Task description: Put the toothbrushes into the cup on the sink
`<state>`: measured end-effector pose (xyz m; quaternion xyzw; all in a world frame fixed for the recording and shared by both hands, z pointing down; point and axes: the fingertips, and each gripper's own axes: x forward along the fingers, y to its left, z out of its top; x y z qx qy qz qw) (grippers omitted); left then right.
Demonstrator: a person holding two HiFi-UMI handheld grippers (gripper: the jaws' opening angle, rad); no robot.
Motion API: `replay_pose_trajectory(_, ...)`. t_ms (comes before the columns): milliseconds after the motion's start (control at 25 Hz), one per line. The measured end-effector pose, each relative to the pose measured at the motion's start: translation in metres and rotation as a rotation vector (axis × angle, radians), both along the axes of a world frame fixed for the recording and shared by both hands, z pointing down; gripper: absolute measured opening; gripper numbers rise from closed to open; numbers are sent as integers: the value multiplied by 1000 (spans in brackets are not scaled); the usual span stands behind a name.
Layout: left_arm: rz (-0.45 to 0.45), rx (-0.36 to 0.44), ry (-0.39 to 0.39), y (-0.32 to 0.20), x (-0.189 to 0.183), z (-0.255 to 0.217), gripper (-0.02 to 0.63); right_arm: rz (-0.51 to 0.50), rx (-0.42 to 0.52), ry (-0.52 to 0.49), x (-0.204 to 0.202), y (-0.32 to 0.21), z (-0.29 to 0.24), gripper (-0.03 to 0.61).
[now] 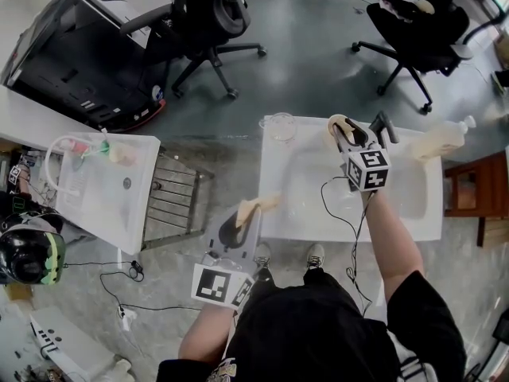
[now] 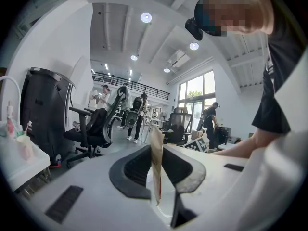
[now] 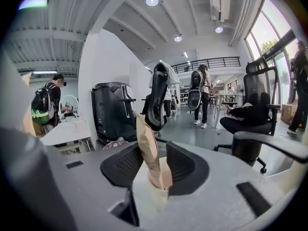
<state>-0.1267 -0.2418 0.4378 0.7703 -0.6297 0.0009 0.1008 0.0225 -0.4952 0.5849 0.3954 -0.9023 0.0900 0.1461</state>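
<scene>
A clear cup (image 1: 278, 126) stands on the back left corner of the white sink (image 1: 398, 213). My left gripper (image 1: 241, 223) hovers at the sink's front left edge, shut on a flat tan paper-wrapped toothbrush (image 1: 261, 205) that sticks out toward the basin. In the left gripper view the pack (image 2: 156, 162) stands edge-on between the jaws of that gripper (image 2: 156, 177). My right gripper (image 1: 354, 138) is over the sink's back edge, right of the cup. A second tan toothbrush pack (image 3: 147, 153) leans loosely between its spread jaws (image 3: 153, 170), resting on the left one.
A beige bottle (image 1: 439, 140) lies at the sink's back right. A second white basin (image 1: 103, 181) with small items stands to the left, past a metal rack (image 1: 171, 193). Office chairs (image 1: 208, 14) (image 1: 421, 22) and a black machine (image 1: 71, 54) stand beyond.
</scene>
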Motion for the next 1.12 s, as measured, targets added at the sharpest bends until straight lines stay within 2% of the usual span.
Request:
replay_pose_trajectory(400, 14, 23, 7, 14, 2, -9, 61, -4, 49, -22, -3, 20, -30, 196)
replay_pose_trajectory(840, 58, 67, 13, 18, 4, -23, 61, -12, 188, -112, -1, 59, -114, 204)
replay_pose_trajectory(1000, 75, 85, 17, 19, 4, -31, 61, -37, 251, -137, -1, 91, -152, 173)
replay_pose_trajectory(1120, 93, 103, 20, 19, 9, -35, 61, -58, 298, -151, 3, 120, -176, 74)
